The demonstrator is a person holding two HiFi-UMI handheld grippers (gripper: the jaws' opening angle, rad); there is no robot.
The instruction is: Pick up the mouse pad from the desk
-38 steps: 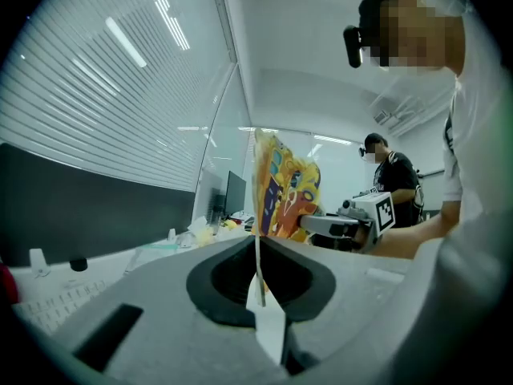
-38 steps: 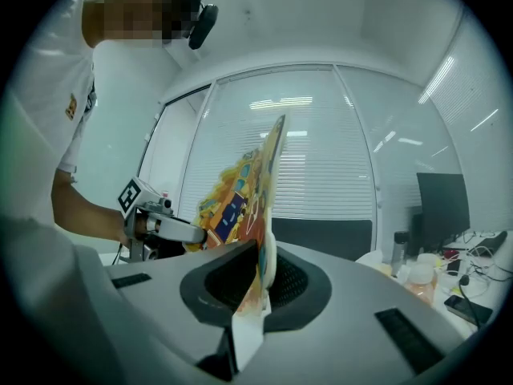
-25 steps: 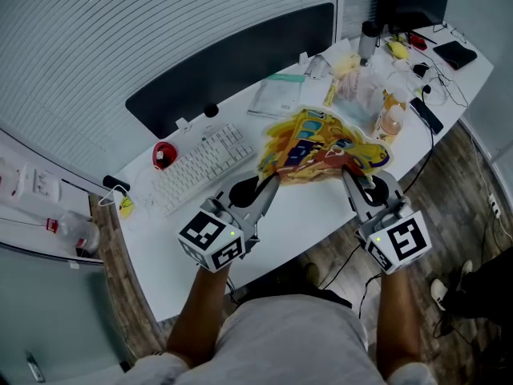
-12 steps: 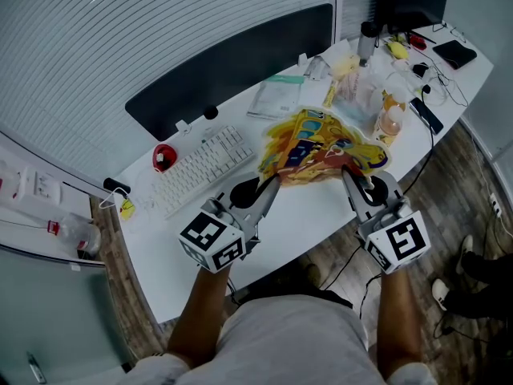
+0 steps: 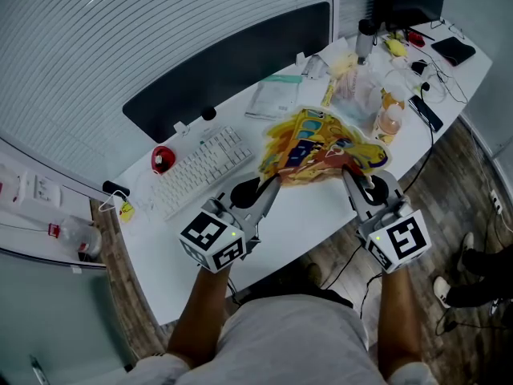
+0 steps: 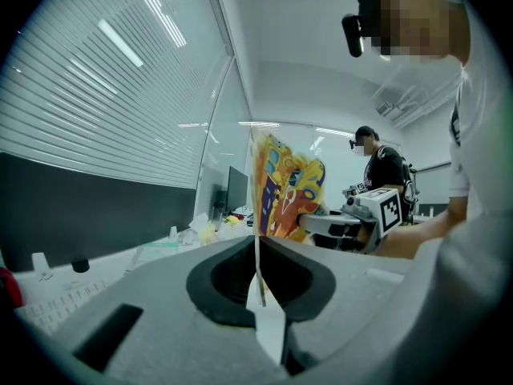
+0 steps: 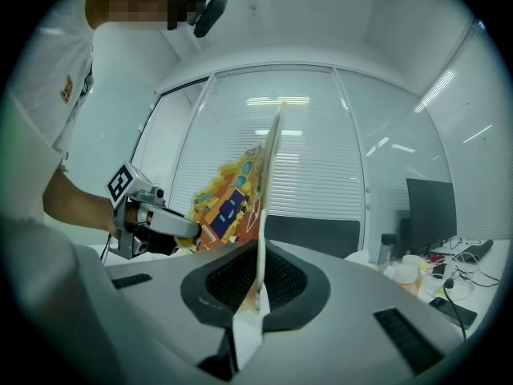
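The mouse pad (image 5: 321, 147) is soft and floppy, and only its thin near edge is pinched. It could be dropped if either grip is loosened even a little. It could also be pulled out of one pair of fingers if the two grippers are moved apart or tugged at different speeds. Beyond the fingertips, the far part of the pad hangs close to the bottles and cups (image 5: 389, 119). These could be knocked over if the pad is swung or lifted carelessly. A slow, even lift with both sides kept together is judged to be safest.

The left gripper (image 5: 271, 183) is squeezed tight on the pad's edge, and no gap is seen between its fingers. The sheet is seen edge-on, rising straight out from between them. The right gripper (image 5: 349, 172) is clamped the same way on the pad's other near corner. The pad is stretched between the two sets of fingertips and is held up off the desk (image 5: 304, 215), just past them.
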